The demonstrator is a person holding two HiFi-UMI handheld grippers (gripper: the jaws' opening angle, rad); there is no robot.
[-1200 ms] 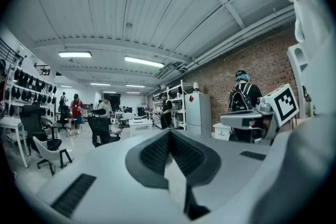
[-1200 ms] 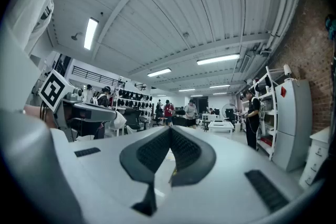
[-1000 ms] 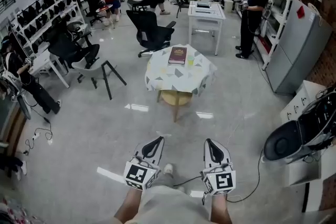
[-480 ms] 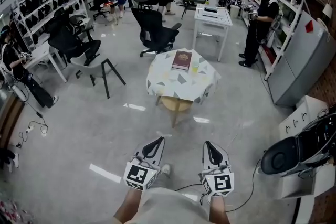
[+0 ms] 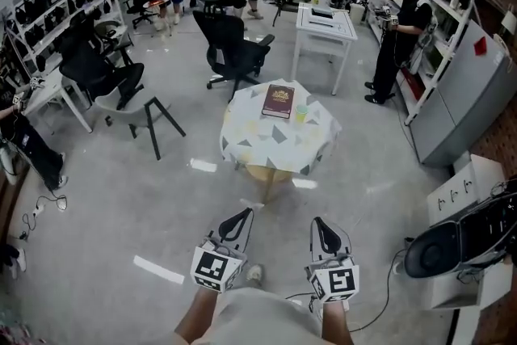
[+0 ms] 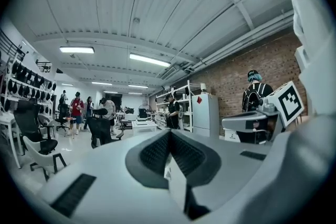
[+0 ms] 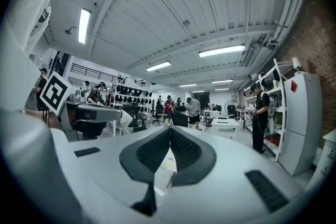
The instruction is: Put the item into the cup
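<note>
Table [image 5: 279,143] nearer | cup [image 5: 300,114] on it, well ahead of fingers [image 5: 233,229] | left gripper [image 5: 241,215], right gripper [image 5: 320,223] clenched, empty

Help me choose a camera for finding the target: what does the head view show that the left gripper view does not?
Only the head view: the book and the small cup on the cloth-covered table, well ahead of both grippers.
Only the left gripper view: the fingers of the left gripper pressed together with nothing between them, plus the ceiling lights and brick wall.
Both: the black office chair and the person at the shelves.
</note>
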